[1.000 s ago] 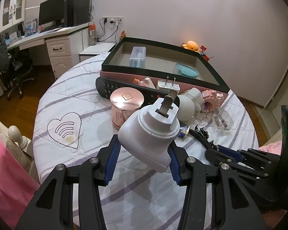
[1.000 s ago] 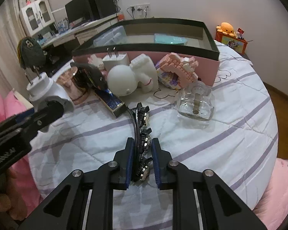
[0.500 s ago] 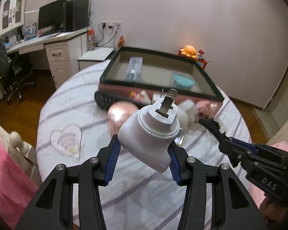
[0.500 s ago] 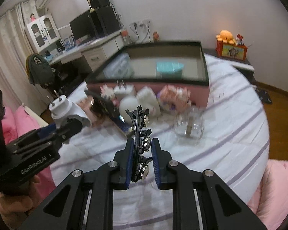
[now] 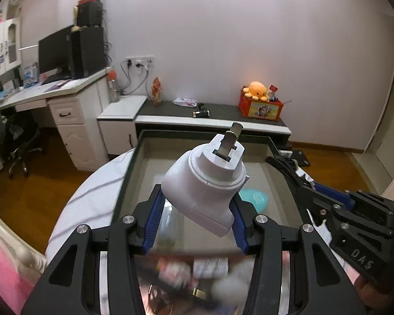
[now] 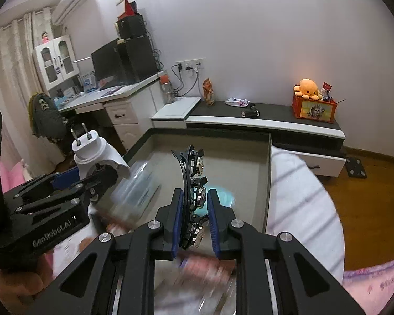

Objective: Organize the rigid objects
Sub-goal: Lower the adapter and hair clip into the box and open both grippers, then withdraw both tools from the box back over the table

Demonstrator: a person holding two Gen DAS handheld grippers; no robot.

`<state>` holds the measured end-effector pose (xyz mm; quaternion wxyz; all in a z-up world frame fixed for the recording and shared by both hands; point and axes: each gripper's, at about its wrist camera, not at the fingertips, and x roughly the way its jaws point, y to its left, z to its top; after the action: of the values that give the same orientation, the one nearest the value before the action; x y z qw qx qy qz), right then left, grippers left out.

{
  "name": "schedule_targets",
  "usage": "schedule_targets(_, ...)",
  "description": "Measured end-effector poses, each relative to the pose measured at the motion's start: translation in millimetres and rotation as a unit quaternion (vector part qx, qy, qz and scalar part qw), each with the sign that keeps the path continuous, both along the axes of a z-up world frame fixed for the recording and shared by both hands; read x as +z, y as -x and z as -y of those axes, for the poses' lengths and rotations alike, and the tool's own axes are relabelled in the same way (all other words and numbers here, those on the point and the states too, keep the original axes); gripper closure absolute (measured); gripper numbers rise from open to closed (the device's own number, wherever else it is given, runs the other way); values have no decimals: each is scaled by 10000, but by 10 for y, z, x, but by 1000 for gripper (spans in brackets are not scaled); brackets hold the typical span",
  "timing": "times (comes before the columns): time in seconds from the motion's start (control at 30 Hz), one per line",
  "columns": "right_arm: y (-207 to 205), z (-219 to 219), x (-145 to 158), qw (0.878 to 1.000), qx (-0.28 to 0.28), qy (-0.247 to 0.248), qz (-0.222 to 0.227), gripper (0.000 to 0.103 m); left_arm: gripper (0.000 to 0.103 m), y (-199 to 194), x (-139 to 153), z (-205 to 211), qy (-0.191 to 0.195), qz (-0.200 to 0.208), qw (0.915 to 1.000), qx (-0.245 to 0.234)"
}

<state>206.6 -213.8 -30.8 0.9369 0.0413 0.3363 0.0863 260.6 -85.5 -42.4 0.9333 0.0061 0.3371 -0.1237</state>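
Left gripper jaws clamp white plug adapter; right gripper, "DAS" lettering, jaws clamp black watch.

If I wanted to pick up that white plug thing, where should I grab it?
Grab the white plug adapter by its fat lower body, squeezing from the two sides, just as the left gripper does now. That part is wide, with flatter sides for the pads. Probably stay off the round top: the metal prongs stick out there and are thin and slippery.
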Motion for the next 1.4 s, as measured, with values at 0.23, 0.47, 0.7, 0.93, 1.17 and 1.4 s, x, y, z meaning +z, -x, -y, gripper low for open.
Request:
schedule_targets(0.23, -826, 131, -279, 9989, -25, 33, -463, 84, 55, -805, -304, 283, -159, -550, 9983, -91)
schedule_targets(0.47, -1195, 194, -614, 9949, -60, 170, -991, 84, 53, -1143, -591, 388, -420, -1065, 9934, -92)
schedule_targets(0.7, -1217, 258, -710, 9914, -187, 238, -1276, 46, 30, -1079, -596, 295, -533, -1047, 9931, 46)
schedule_targets(0.93, -870, 332, -405, 9964, -256, -118, -794, 9, 5, -552, -170, -120, -104, -283, 9990, 337)
schedule_targets(1.17, -159, 258, 82, 9979, -509, -395, -13, 0, 0, 219, 260, -408, 21, 453, 9981, 408)
schedule_targets(1.4, 667, 47, 557, 9920, -905, -106, 871, 0, 0, 954, 559, -625, -66, 1018, 9924, 682)
